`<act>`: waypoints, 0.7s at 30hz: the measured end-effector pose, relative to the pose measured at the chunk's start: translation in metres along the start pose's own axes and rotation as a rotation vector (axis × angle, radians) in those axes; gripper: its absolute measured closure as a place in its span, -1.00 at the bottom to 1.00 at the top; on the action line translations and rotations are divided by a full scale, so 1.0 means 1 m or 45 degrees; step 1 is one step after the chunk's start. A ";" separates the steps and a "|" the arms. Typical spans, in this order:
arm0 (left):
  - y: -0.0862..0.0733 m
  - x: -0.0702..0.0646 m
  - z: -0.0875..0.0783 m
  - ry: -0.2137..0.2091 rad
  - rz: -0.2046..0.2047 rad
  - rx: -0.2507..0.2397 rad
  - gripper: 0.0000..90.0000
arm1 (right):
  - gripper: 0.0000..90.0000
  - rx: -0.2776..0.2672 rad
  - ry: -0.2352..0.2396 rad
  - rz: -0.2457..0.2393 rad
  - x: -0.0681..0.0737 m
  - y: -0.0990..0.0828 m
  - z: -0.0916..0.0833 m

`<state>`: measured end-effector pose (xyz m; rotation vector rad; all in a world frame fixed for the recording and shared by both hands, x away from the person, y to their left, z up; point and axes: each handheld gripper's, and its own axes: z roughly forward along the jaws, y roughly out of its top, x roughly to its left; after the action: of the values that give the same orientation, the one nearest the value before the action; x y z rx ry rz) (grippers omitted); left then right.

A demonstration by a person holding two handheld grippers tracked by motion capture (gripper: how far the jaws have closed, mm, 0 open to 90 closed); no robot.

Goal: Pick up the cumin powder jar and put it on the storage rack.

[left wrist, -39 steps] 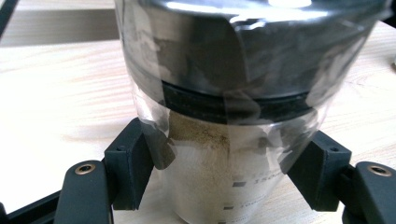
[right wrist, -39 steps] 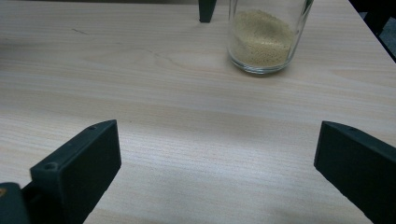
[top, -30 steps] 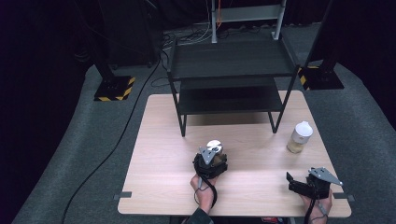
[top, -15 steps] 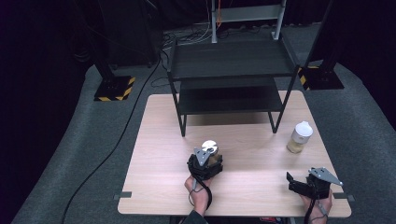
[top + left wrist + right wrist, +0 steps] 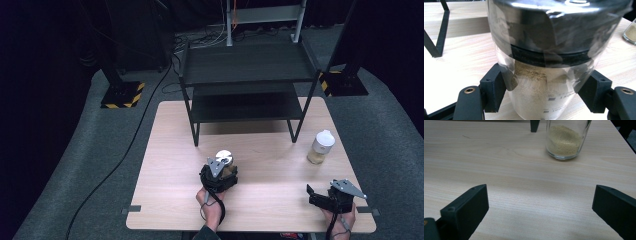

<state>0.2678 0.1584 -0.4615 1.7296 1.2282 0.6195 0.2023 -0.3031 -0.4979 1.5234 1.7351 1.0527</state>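
Jar (image 5: 541,75) upright, lid up, clamped in left claw (image 5: 544,92); right claw (image 5: 539,212) wide, empty.

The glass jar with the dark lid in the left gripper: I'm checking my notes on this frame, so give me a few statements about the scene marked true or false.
1. The left gripper is clamped on the glass jar with the dark lid. True.
2. The right gripper holds the second glass jar with the white lid. False: its jaws are open and empty.
3. Both jars stand on the black two-tier metal shelf. False: neither is on the shelf.
4. The second jar holds a yellowish powder. True.
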 end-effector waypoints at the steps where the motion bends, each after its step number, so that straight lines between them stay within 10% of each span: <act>1: 0.001 0.001 -0.001 -0.002 0.005 0.000 -0.33 | -1.00 0.004 0.000 -0.001 0.000 0.001 0.000; 21: 0.019 0.011 -0.007 -0.029 0.038 0.004 -0.33 | -1.00 0.009 0.001 -0.004 0.000 0.001 0.001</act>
<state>0.2756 0.1693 -0.4425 1.7560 1.1900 0.6145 0.2034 -0.3029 -0.4971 1.5244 1.7431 1.0470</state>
